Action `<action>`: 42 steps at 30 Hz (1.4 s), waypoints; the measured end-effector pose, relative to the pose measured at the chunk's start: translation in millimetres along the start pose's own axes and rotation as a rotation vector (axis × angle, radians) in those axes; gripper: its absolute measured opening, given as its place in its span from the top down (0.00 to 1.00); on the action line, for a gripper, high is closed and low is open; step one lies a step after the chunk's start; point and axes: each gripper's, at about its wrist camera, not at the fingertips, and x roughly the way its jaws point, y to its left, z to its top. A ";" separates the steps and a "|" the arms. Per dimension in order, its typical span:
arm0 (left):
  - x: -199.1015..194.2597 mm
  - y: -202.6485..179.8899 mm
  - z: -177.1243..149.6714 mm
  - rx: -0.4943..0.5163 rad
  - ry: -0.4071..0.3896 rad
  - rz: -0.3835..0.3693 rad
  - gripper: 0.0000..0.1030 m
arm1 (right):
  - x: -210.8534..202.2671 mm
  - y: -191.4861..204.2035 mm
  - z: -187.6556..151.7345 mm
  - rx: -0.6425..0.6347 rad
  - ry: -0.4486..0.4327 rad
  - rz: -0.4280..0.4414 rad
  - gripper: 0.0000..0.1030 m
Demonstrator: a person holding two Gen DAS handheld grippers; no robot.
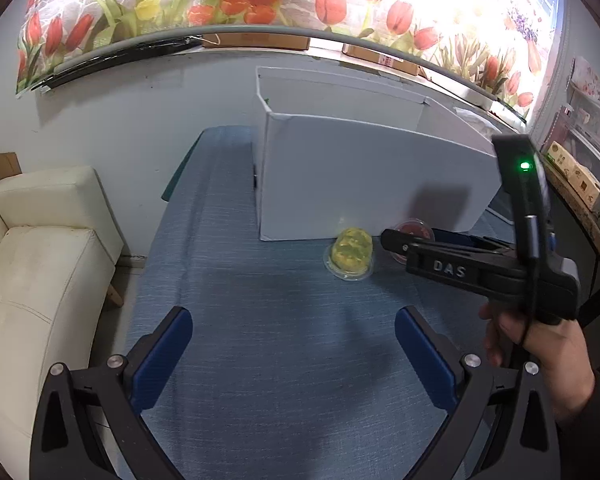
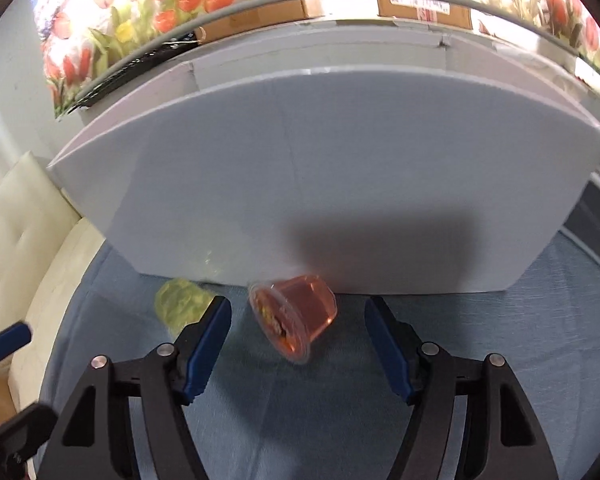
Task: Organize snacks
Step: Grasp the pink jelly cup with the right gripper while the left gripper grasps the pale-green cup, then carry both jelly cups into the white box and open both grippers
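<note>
An orange jelly cup [image 2: 294, 318], clear plastic and tapered, lies tipped on its side on the blue woven tabletop [image 2: 340, 408], lidded mouth facing lower left, just before a white box [image 2: 320, 184]. The right tool [image 2: 298, 344] spreads open around it, untouching. A blurred yellow cup [image 2: 180, 304] sits partly hidden left; the left tool [image 1: 294, 354] gapes open, empty.

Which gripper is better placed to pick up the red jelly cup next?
Right. The right gripper is open with the red jelly cup, tipped on its side, between its fingers. The left gripper is open over bare cloth, farther back.
</note>
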 end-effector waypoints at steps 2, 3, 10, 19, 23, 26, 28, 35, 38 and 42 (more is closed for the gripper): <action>-1.7 1.6 -0.5 0.002 -0.003 0.005 0.00 | 4.0 2.6 0.9 -0.006 -0.004 -0.011 0.28; -2.7 2.2 -1.1 0.003 -0.004 0.005 0.00 | 7.1 4.7 2.9 -0.012 -0.005 -0.022 0.29; 2.0 2.2 -3.6 0.008 0.011 0.003 0.00 | 3.0 12.5 -5.0 -0.055 -0.015 -0.056 0.52; 23.1 -11.9 1.9 0.027 0.030 0.010 0.00 | -39.5 -6.1 -25.2 -0.076 -0.054 -0.016 0.52; 44.1 -24.8 9.8 0.043 0.043 0.028 0.00 | -67.8 -18.4 -39.0 -0.069 -0.073 0.006 0.52; 61.4 -36.9 18.9 0.052 0.050 0.049 0.00 | -92.8 -28.2 -55.8 -0.068 -0.092 0.017 0.52; 71.1 -45.0 24.1 0.060 0.051 0.043 0.00 | -101.4 -28.9 -62.1 -0.072 -0.099 0.023 0.52; 101.7 -55.2 38.8 0.065 0.076 0.068 0.49 | -122.0 -30.5 -73.7 -0.103 -0.131 0.014 0.52; 104.8 -54.7 39.1 0.066 0.089 0.059 0.54 | -128.9 -33.8 -81.5 -0.099 -0.134 0.030 0.52; 101.5 -50.0 37.6 0.055 0.078 0.027 0.56 | -126.4 -30.6 -82.3 -0.099 -0.142 0.046 0.52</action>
